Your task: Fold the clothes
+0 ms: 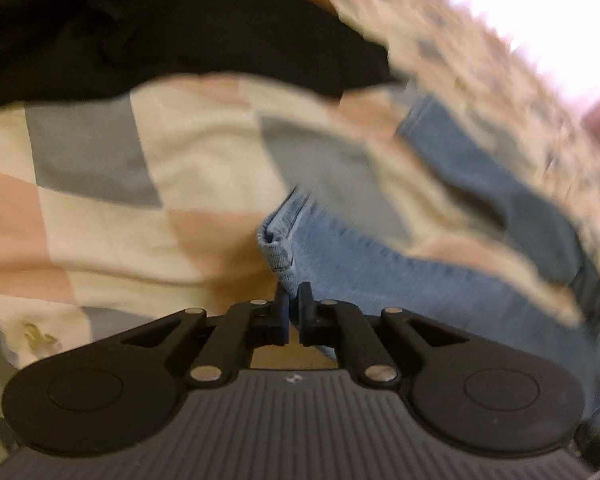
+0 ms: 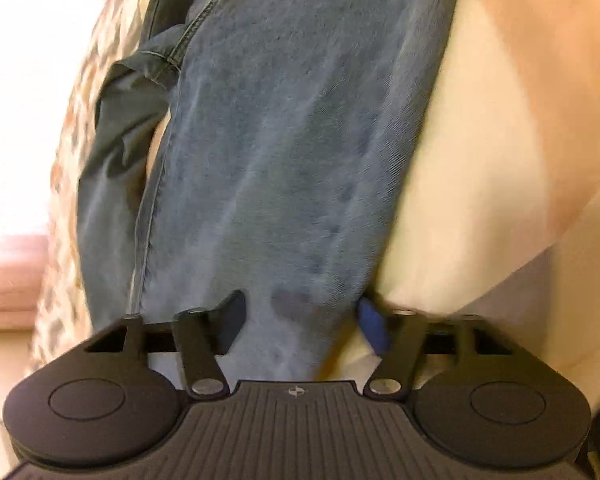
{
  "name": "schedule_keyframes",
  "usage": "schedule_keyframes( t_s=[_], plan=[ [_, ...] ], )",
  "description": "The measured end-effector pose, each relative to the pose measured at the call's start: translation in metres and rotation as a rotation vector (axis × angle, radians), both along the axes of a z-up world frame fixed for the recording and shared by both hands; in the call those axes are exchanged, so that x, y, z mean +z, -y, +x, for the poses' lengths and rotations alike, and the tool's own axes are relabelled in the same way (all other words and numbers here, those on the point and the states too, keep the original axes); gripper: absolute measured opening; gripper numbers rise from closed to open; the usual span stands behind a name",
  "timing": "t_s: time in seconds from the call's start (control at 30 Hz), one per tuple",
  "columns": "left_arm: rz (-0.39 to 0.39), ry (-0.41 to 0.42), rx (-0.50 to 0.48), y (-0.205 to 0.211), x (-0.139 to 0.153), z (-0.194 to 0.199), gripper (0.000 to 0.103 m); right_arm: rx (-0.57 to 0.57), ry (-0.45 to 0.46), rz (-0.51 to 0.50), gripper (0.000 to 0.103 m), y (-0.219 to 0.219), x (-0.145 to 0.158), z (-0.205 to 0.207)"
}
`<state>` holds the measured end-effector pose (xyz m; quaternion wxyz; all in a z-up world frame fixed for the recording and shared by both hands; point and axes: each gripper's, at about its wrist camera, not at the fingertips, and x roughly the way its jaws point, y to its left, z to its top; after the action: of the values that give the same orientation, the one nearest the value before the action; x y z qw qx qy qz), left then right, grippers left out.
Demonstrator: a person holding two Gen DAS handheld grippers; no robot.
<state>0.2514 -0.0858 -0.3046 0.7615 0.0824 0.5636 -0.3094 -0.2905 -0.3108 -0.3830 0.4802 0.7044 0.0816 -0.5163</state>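
A pair of light blue jeans (image 1: 364, 264) lies stretched over a checked bedcover (image 1: 204, 160). My left gripper (image 1: 294, 304) is shut on the hem end of a jeans leg. In the right wrist view the jeans (image 2: 292, 152) fill the middle, running away from the camera, with a darker folded part at the left. My right gripper (image 2: 300, 316) is open, its fingers (image 2: 232, 316) standing on either side of the denim at its near end, not closed on it.
A black garment (image 1: 188, 40) lies at the far side of the bedcover. The bedcover also shows right of the jeans (image 2: 500, 140). A patterned fabric edge (image 2: 68, 160) and a bright area lie to the left.
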Motion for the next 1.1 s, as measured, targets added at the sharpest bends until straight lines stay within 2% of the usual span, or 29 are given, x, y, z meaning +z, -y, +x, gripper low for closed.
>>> schedule_keyframes(
  t_s=[0.07,0.1,0.2,0.23,0.3,0.33,0.37,0.4,0.43,0.47,0.5,0.57,0.63,0.73,0.8,0.87,0.97,1.03,1.1],
  plan=[
    [0.034,-0.005,-0.004,0.006,-0.016,0.003,0.003,-0.008,-0.029,0.001,0.004,-0.002,0.004,0.004],
    [0.049,-0.006,-0.007,0.008,-0.023,0.005,0.003,0.000,-0.037,-0.017,0.004,-0.004,0.011,0.002],
    [0.036,0.045,-0.048,0.007,-0.015,-0.004,0.003,0.033,-0.048,-0.074,0.002,-0.016,0.037,-0.007],
    [0.063,0.033,-0.053,0.005,-0.020,-0.006,0.005,0.046,-0.060,-0.072,0.002,-0.018,0.042,-0.009],
    [0.176,-0.004,-0.091,0.005,-0.048,-0.006,0.011,0.072,-0.084,-0.028,0.003,-0.017,0.035,-0.010],
    [0.241,-0.017,-0.114,0.008,-0.063,-0.006,0.016,0.088,-0.095,0.007,0.010,-0.015,0.027,-0.009],
    [0.283,-0.026,-0.127,0.011,-0.069,-0.006,0.018,0.116,-0.111,0.075,0.025,-0.011,0.017,-0.006],
    [0.299,-0.023,-0.148,0.014,-0.066,-0.007,0.018,0.137,-0.115,0.097,0.027,-0.007,0.016,-0.003],
    [0.302,0.002,-0.196,0.017,-0.055,-0.010,0.019,0.158,-0.117,0.112,0.037,-0.004,0.016,0.000],
    [0.301,0.031,-0.245,0.019,-0.041,-0.012,0.026,0.190,-0.134,0.092,0.053,-0.001,0.023,0.003],
    [0.313,0.063,-0.284,0.021,-0.026,-0.013,0.029,0.225,-0.153,0.066,0.056,0.001,0.030,0.005],
    [0.291,0.081,-0.313,0.031,0.001,-0.004,0.030,0.280,-0.226,0.035,0.058,0.005,0.044,0.009],
    [0.220,0.091,-0.303,0.058,0.023,0.017,0.032,0.301,-0.242,0.015,0.058,0.011,0.053,0.011],
    [0.038,0.075,-0.288,0.128,0.029,0.056,0.054,0.284,-0.216,-0.008,0.058,0.027,0.059,0.014],
    [-0.056,0.051,-0.299,0.186,0.019,0.080,0.056,0.282,-0.196,-0.018,0.058,0.038,0.062,0.016],
    [-0.088,0.038,-0.307,0.251,0.001,0.102,0.056,0.287,-0.187,-0.039,0.058,0.053,0.066,0.023],
    [-0.063,0.085,-0.336,0.334,-0.026,0.127,0.056,0.300,-0.217,-0.064,0.059,0.073,0.068,0.028],
    [-0.054,0.077,-0.350,0.374,-0.046,0.142,0.057,0.285,-0.219,-0.046,0.059,0.082,0.064,0.027],
    [-0.044,0.031,-0.370,0.402,-0.067,0.154,0.061,0.270,-0.224,-0.031,0.059,0.090,0.060,0.026]
  ],
)
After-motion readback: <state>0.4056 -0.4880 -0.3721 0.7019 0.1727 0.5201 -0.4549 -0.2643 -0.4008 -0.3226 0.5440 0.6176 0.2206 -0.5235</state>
